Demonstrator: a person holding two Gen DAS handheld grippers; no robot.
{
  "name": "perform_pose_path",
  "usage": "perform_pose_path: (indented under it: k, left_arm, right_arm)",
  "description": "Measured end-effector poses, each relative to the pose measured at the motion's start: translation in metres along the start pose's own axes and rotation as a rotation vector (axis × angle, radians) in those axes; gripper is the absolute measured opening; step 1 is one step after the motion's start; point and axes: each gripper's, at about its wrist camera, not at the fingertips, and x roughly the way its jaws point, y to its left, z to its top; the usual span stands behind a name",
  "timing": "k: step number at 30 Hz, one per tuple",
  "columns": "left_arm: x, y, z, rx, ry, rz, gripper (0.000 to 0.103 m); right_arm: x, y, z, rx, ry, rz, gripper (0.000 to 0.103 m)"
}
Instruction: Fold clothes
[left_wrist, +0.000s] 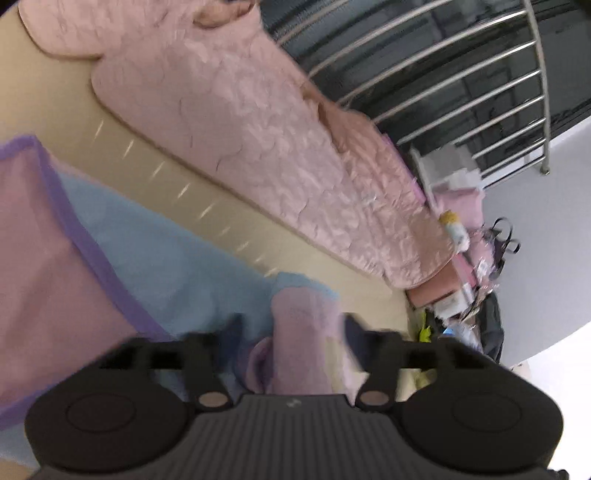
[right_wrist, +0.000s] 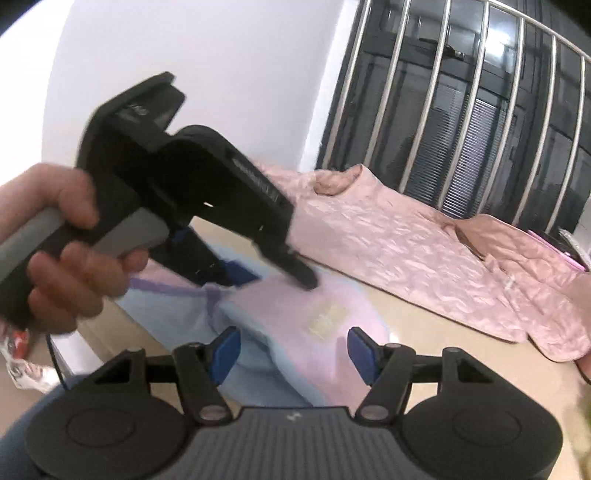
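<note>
A small garment in pink and light blue with purple trim (left_wrist: 110, 258) lies on the beige table (left_wrist: 236, 218). My left gripper (left_wrist: 295, 332) has a bunched pink fold of it (left_wrist: 303, 332) between its fingers, which stand apart around the cloth. The right wrist view shows the left gripper (right_wrist: 273, 273) from the side, held by a hand, its tips down on the same garment (right_wrist: 306, 332). My right gripper (right_wrist: 291, 350) is open and empty, its blue pads (right_wrist: 225, 350) hovering above the pink part.
A pink quilted jacket (left_wrist: 266, 147) lies spread along the far side of the table, also in the right wrist view (right_wrist: 424, 251). Metal window bars (right_wrist: 461, 110) stand behind it. A cluttered shelf of bags and items (left_wrist: 469, 258) sits past the table's end.
</note>
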Motion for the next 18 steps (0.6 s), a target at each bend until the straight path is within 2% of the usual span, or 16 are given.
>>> perform_pose_path:
  k: [2,4,6,7,9,10,11,13,14,15,17,18]
  left_arm:
    - [-0.011,-0.003,0.001,0.017,-0.023,0.014,0.072]
    - [-0.012,-0.006,0.002,0.024,-0.006,0.035,0.07]
    - [-0.013,-0.009,0.003,0.03,0.015,0.056,0.065]
    - [-0.012,-0.009,0.001,0.03,0.036,0.06,0.062]
    - [-0.005,-0.01,-0.004,0.022,0.072,0.082,0.051]
    - [0.0,-0.011,-0.007,0.015,0.085,0.093,0.03]
    - [0.004,-0.01,-0.009,0.005,0.088,0.087,0.015]
    - [0.011,-0.008,-0.011,-0.032,0.087,0.064,0.013]
    - [0.012,-0.006,-0.012,-0.055,0.084,0.045,0.011]
    - [0.013,-0.004,-0.013,-0.083,0.079,0.02,0.011]
    - [0.013,0.001,-0.017,-0.17,0.069,-0.083,0.009]
    - [0.01,0.005,-0.019,-0.208,0.063,-0.134,0.009]
  right_arm:
    - [0.007,0.01,-0.001,-0.038,-0.004,0.023,0.063]
    - [0.014,0.022,-0.002,-0.079,0.001,0.019,0.059]
    - [0.012,0.027,-0.005,-0.069,-0.009,0.004,0.048]
    - [0.01,0.029,-0.007,-0.058,-0.016,-0.004,0.047]
    - [0.008,0.029,-0.011,-0.056,-0.027,-0.031,0.047]
    - [0.009,0.03,-0.013,-0.079,-0.022,-0.05,0.048]
    - [0.01,0.032,-0.016,-0.112,-0.015,-0.068,0.051]
    - [0.008,0.033,-0.02,-0.15,-0.014,-0.083,0.052]
    - [0.004,0.032,-0.022,-0.139,-0.017,-0.07,0.047]
    - [0.001,0.03,-0.02,-0.139,-0.02,-0.067,0.031]
    - [-0.005,0.026,-0.015,-0.162,-0.029,-0.081,0.013]
    - [-0.008,0.024,-0.012,-0.174,-0.033,-0.088,0.013]
